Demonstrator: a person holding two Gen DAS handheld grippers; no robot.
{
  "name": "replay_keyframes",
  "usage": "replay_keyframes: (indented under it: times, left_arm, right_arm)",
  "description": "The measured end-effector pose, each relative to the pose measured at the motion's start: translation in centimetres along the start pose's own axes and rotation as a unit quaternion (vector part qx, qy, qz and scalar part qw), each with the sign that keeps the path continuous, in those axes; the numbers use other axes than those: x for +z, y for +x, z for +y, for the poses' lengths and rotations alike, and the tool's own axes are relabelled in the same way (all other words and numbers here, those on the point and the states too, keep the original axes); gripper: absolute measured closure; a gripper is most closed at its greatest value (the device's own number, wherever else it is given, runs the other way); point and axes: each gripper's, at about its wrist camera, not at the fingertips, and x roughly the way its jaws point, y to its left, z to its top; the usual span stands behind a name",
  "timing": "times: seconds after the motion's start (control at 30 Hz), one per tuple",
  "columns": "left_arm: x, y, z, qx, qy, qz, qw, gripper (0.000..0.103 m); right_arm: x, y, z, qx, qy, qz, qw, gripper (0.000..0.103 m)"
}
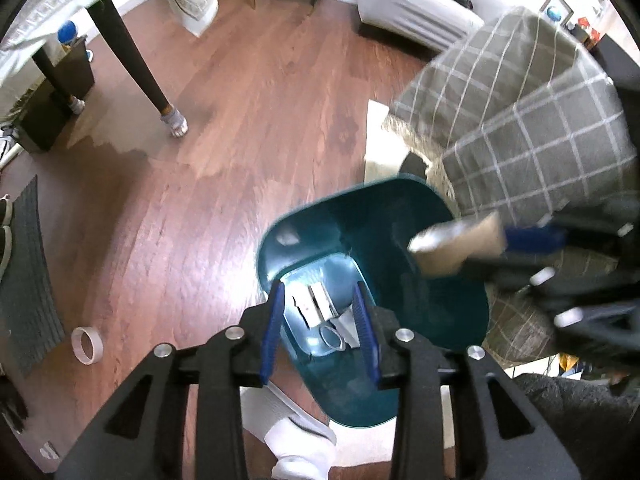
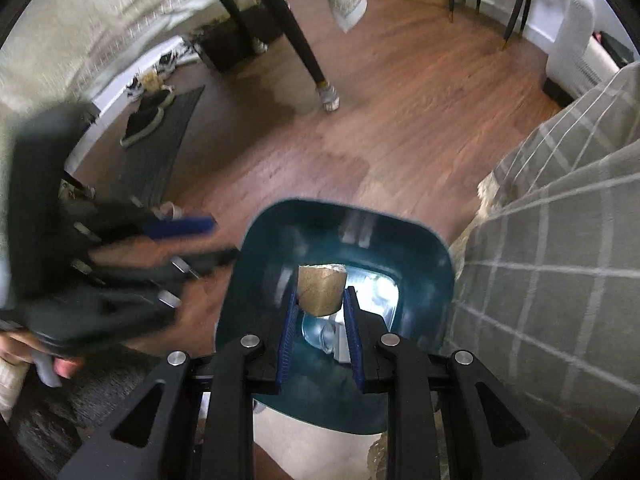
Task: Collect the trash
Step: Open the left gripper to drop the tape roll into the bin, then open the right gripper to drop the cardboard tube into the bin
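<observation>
A teal trash bin [image 1: 420, 240] stands on the wood floor, also in the right wrist view [image 2: 256, 280]. Paper scraps and a tape ring [image 1: 332, 336] lie at its bottom. My right gripper [image 2: 320, 304] is shut on a brown cardboard tube [image 2: 322, 290] and holds it over the bin's mouth; from the left wrist view the tube [image 1: 460, 246] and the right gripper [image 1: 532, 240] come in from the right. My left gripper [image 1: 318, 316] is open and empty above the bin's left rim; it appears blurred at the left of the right wrist view [image 2: 180, 236].
A white tape roll [image 1: 86, 345] lies on the floor at the left. A grey plaid blanket [image 1: 520, 120] covers furniture beside the bin. A dark table leg [image 1: 132, 64], a grey mat [image 1: 28, 264] with shoes [image 2: 148, 116], and white paper [image 1: 296, 440] under the bin are around.
</observation>
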Motion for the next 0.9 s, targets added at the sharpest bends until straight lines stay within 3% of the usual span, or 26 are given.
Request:
replay_keyframes:
  times: [0.17,0.27,0.53,0.63,0.9]
  left_arm:
    - [0.7,-2.5,0.2,0.005,-0.002,-0.033,0.9994,0.068]
    - [1.3,-4.4,-0.1,0.009,0.001,-0.058,0.9983,0.076]
    - [2.8,-8.3,-1.3,-0.018,0.0,-0.107,0.9941,0.078]
    - [3.2,-9.2,-2.0,-0.021,0.004,-0.118,0.9927,0.078]
    - [3.8,-11.5,-2.9,-0.009,0.014,-0.147,0.989,0.078]
  right_arm:
    - [-1.0,2.5,0.2,-0.013,-0.006,0.036,0.999,0.079]
    - [-1.3,3.7,0.1,-0.021,-0.01,0.055,0.998,0.079]
    - [-2.8,5.5,-0.5,-0.039,-0.007,0.094,0.995,0.074]
    - [-2.9,4.6,-0.8,-0.043,-0.002,0.079,0.996,0.052]
    - [-1.7,-0.8,-1.1,-0.024,0.022,-0.011,0.999,0.034]
